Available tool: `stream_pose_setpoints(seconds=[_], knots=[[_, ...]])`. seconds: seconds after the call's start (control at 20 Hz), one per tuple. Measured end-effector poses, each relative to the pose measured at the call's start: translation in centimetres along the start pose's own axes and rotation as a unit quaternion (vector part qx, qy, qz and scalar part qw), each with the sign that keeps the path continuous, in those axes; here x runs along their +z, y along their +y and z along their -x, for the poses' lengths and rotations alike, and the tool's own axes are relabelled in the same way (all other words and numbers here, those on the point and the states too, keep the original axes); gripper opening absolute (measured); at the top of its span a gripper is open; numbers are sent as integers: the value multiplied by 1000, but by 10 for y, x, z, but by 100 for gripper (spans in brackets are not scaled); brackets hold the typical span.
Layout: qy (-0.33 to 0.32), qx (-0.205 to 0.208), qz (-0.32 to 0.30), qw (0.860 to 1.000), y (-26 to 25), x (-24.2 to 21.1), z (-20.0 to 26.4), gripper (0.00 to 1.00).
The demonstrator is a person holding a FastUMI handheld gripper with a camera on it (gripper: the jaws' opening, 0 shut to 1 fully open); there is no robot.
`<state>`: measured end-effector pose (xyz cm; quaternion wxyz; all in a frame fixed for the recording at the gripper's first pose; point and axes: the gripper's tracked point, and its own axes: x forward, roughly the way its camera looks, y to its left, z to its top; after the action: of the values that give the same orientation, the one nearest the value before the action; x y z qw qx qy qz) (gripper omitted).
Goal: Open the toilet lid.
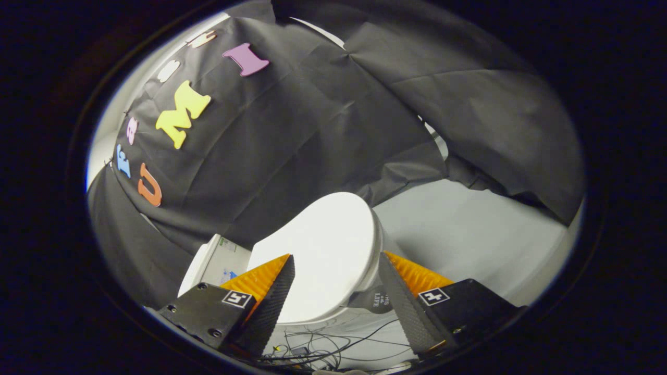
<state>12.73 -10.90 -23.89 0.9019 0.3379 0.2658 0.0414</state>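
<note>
A white cistern (216,260) sits just beyond the left finger (268,302) of the gripper (336,284). The gripper is open, its two ribbed black fingers spread wide and touching nothing. Between and just ahead of them is the toilet lid (325,250), white, closed and seen tilted. Loose black cables (323,346) trail on the pale floor (469,234) below the toilet, between the fingers.

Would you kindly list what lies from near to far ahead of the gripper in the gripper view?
Open gripper with nothing between its fingers → tangled cables on the floor → closed toilet lid → toilet tank → black cloth wall.
</note>
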Motion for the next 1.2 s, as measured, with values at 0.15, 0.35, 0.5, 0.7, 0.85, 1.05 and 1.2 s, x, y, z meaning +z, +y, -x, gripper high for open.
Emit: stream_pose_setpoints(seconds=[0.15,0.35,0.5,0.7,0.85,1.05,1.2], knots=[[16,0,-12,1000,-11,-8,-5,100],[42,-1,-37,998,-26,-29,-16,100],[54,-5,-57,997,-38,-37,-19,100],[66,-8,-86,994,-50,-43,-19,99],[79,-9,-113,990,-57,-51,-23,97],[84,7,-163,983,-56,-52,-23,79],[100,27,-183,978,-50,-61,-23,64]])
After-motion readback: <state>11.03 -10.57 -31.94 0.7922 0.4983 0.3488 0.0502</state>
